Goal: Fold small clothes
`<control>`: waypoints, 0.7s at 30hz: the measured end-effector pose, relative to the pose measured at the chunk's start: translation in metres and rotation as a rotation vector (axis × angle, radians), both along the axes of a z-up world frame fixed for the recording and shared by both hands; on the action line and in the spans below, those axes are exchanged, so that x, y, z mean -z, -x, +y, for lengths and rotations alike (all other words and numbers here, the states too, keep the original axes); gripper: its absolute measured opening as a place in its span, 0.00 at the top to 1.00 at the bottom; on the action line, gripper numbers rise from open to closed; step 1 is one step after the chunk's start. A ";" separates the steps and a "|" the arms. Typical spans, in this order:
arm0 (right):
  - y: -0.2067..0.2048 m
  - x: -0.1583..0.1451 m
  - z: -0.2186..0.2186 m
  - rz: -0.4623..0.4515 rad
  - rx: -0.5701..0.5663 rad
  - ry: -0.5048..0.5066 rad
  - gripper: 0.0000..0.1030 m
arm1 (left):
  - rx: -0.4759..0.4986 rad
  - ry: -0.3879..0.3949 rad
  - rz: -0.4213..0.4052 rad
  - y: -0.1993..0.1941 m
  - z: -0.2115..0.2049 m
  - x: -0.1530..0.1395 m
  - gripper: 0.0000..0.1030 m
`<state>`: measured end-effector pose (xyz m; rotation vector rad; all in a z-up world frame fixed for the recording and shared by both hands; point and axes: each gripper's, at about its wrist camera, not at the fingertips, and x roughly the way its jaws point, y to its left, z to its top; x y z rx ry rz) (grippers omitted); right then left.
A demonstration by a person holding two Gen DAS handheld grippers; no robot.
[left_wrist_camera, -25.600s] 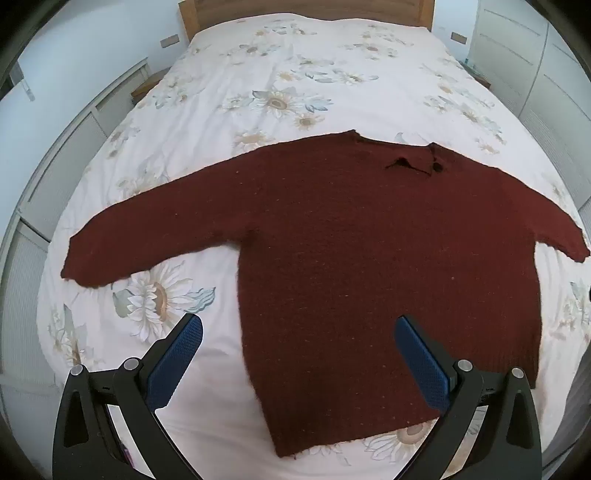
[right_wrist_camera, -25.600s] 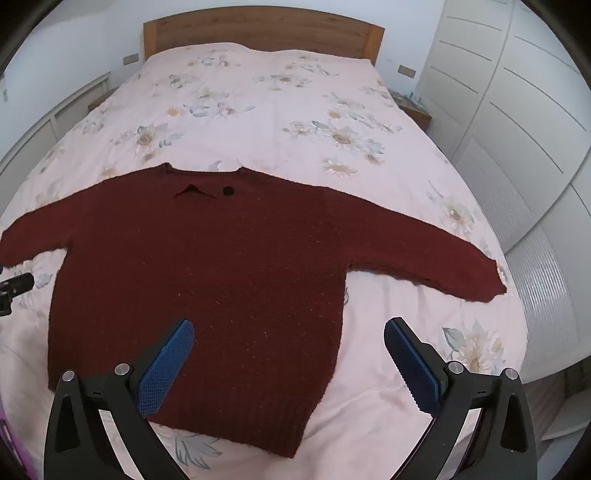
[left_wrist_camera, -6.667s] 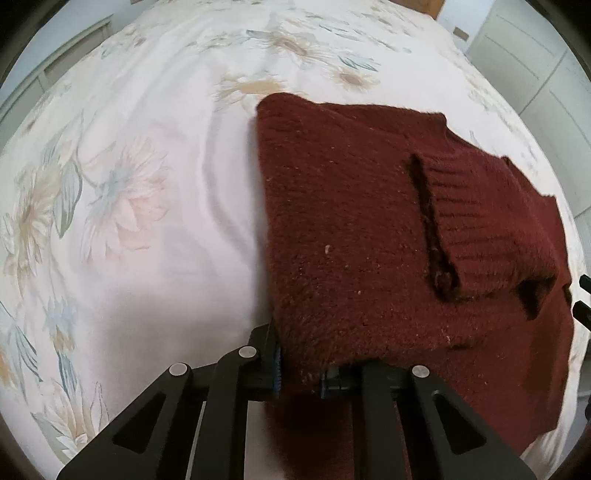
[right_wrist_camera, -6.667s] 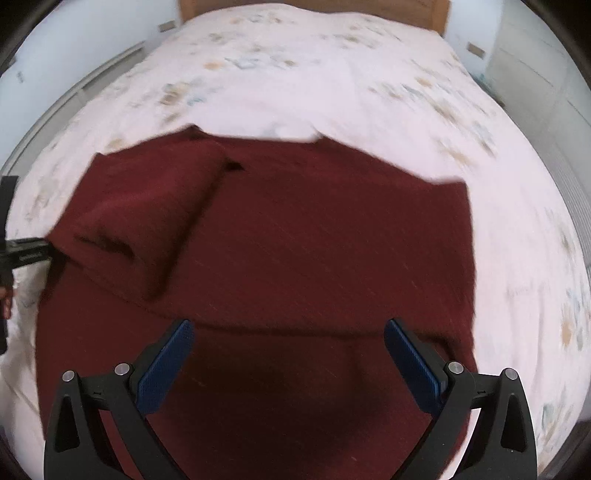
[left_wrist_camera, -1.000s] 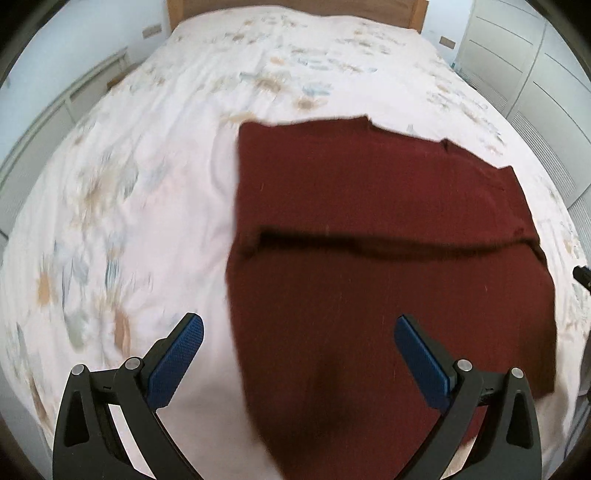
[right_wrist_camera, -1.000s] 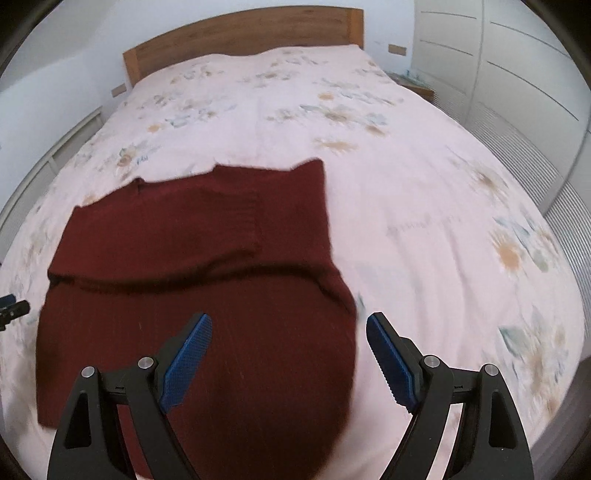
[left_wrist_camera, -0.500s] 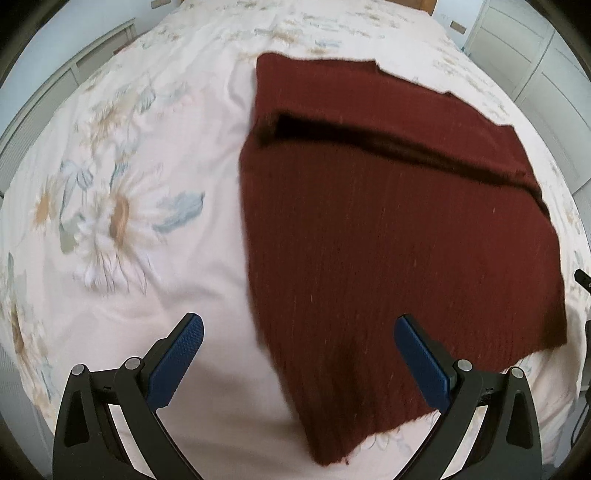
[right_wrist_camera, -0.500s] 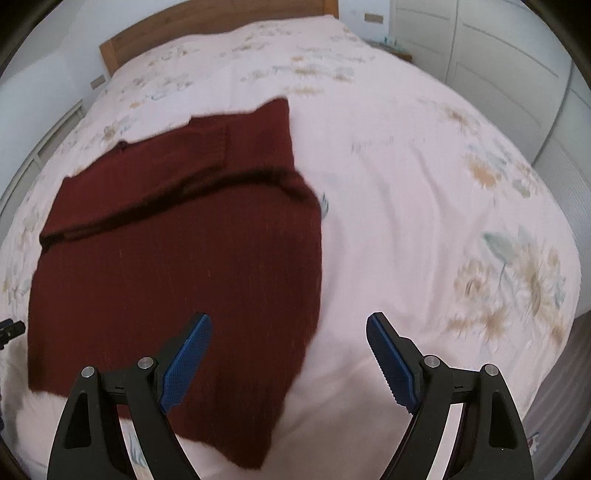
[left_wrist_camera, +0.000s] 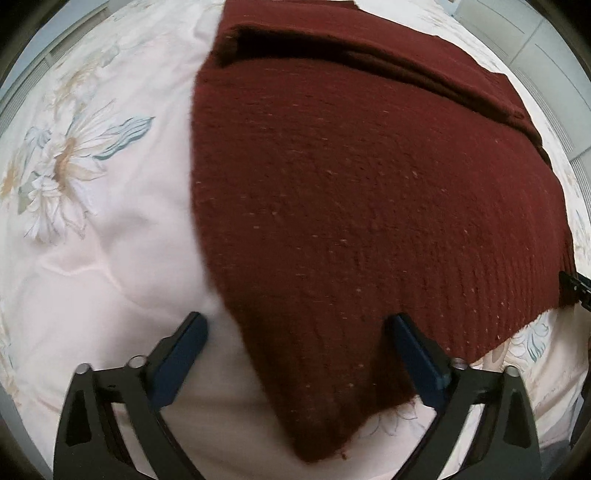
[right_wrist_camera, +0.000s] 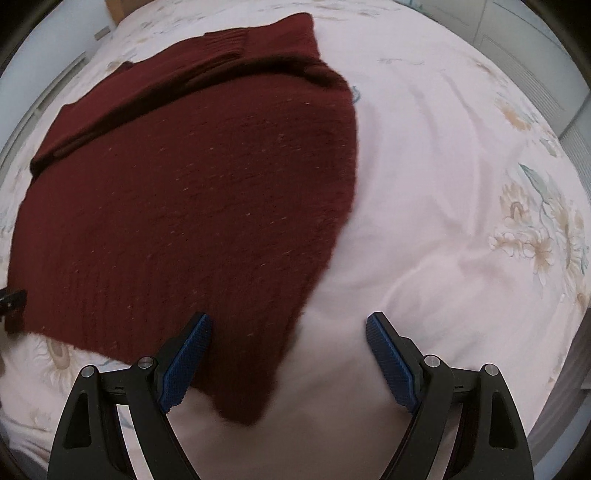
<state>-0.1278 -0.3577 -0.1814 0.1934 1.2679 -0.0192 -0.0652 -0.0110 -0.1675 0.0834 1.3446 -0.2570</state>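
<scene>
A dark red knitted sweater (left_wrist_camera: pixel 369 192) lies on the flowered bedspread (left_wrist_camera: pixel 92 229), its sleeves folded in over the far half. My left gripper (left_wrist_camera: pixel 297 325) hangs low over the sweater's near left hem corner. Its jaws are closing, with the corner between them and the blue pads clear of the cloth. My right gripper (right_wrist_camera: pixel 288 325) straddles the near right hem corner of the same sweater (right_wrist_camera: pixel 192 192). It stands open, its pads apart from the knit. Each gripper's tip shows at the edge of the other's view.
The pale bedspread (right_wrist_camera: pixel 461 221) spreads out to the right of the sweater and to its left. White wardrobe doors (left_wrist_camera: pixel 546 55) stand beyond the bed's right side. A strip of headboard (right_wrist_camera: pixel 114 11) shows at the far end.
Both grippers have sunk and tilted down toward the sweater's near hem, which now fills each view. The left jaws have narrowed a little. The right jaws keep their width.
</scene>
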 end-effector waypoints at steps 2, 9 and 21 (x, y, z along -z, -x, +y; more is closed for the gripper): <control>0.001 0.001 0.002 0.017 0.005 -0.027 0.25 | 0.024 0.022 0.000 0.003 -0.003 -0.002 0.30; 0.001 -0.005 0.005 0.042 -0.027 -0.115 0.86 | 0.033 0.092 0.021 0.001 0.002 -0.017 0.91; -0.039 -0.092 -0.010 -0.187 -0.042 -0.205 0.89 | 0.019 0.228 -0.093 -0.038 0.011 -0.101 0.91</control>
